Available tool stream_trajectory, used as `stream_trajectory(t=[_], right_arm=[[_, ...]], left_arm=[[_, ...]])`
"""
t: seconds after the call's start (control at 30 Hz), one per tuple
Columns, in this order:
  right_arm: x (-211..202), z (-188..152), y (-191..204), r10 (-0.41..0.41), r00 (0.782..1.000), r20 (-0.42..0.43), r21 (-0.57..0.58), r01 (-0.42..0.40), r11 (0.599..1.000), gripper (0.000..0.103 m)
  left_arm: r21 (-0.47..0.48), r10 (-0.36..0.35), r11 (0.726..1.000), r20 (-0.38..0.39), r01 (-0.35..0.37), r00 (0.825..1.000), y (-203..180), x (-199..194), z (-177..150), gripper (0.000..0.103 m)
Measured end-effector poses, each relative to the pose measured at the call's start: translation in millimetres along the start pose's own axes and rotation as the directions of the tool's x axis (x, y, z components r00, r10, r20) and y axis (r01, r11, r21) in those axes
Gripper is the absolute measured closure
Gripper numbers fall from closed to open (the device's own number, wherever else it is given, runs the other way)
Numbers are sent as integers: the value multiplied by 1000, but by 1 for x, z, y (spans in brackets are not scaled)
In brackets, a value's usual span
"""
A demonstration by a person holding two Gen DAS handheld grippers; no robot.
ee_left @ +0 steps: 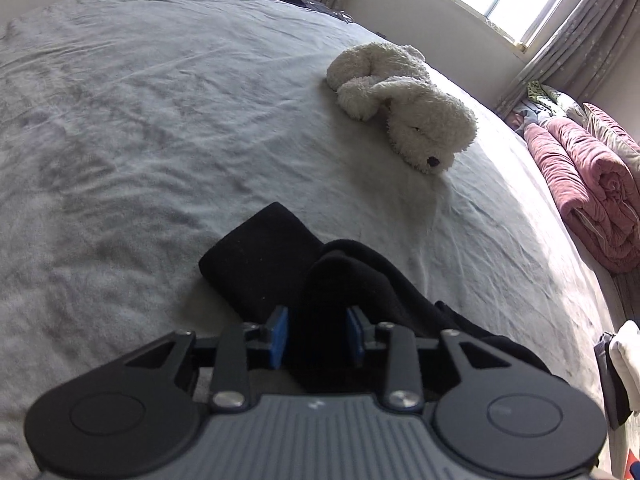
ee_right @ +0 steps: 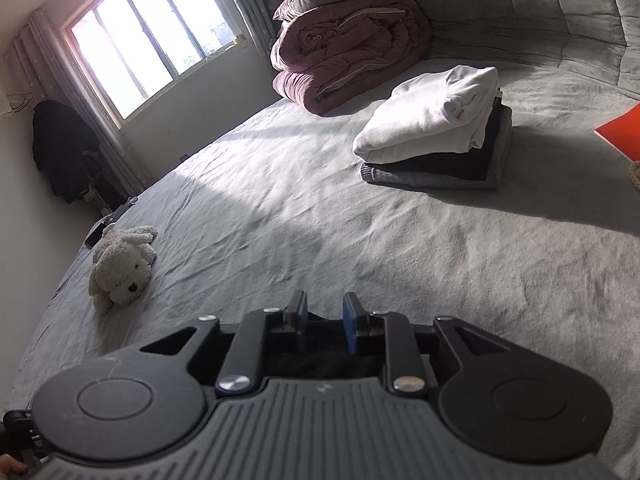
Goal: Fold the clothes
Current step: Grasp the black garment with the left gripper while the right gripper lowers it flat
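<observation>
Grey bedsheet [ee_left: 140, 140] is being seen spread wide across the bed, sunlit from a window [ee_right: 148, 36] ahead. Left hand-held gripper [ee_left: 318, 330] is being held spread, blue pads apart, with a black garment [ee_left: 344, 280] lying bunched between them; whether the pads are pressing it cannot be told. A folded flap of that garment is being seen just ahead-left of the gripper. White plush dog [ee_left: 404, 104] is lying well ahead to the right. Right hand-held gripper [ee_right: 326, 322] is being held spread over bare sheet, nothing pinched. Stack of folded clothes [ee_right: 436, 128], white on top, is being seen far ahead-right, and a rolled pink quilt [ee_right: 348, 44] beyond.
</observation>
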State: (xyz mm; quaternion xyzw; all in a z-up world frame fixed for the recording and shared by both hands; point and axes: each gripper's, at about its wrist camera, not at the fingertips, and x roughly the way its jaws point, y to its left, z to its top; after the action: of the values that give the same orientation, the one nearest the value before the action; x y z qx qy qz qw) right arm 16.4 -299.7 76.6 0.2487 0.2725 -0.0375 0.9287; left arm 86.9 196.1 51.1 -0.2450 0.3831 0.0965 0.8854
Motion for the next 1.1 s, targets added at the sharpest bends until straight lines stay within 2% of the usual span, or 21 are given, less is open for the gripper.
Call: stream_trajectory(t=[0.27,0.5,0.7,0.8,0.87,1.1], right_arm=[[17,-8,45,50,998,-22,-139,-53,989,49],[51,-19,81,86,992,-93,-175,-102,979,49],[78,-33,113,108,982,-153,-219,-140,966,50],[91,-42,127,107,977,-184,-252,-152,956,53],[100,-48,135,99,974,-202,-282,-155,947,53],[125,-73,152,18,976,-217,-423,-110,899,58]], left_arm=[[-13,-23,1000,14,23,1000,0,1,8,63],[13,-22,1000,36,21,999,-6,7,16,62],[38,-47,998,1,47,999,-9,22,17,64],[47,-63,997,-19,64,998,-10,28,14,66],[53,-72,996,-33,74,997,-11,31,12,71],[81,-85,993,-53,89,995,-13,35,5,80]])
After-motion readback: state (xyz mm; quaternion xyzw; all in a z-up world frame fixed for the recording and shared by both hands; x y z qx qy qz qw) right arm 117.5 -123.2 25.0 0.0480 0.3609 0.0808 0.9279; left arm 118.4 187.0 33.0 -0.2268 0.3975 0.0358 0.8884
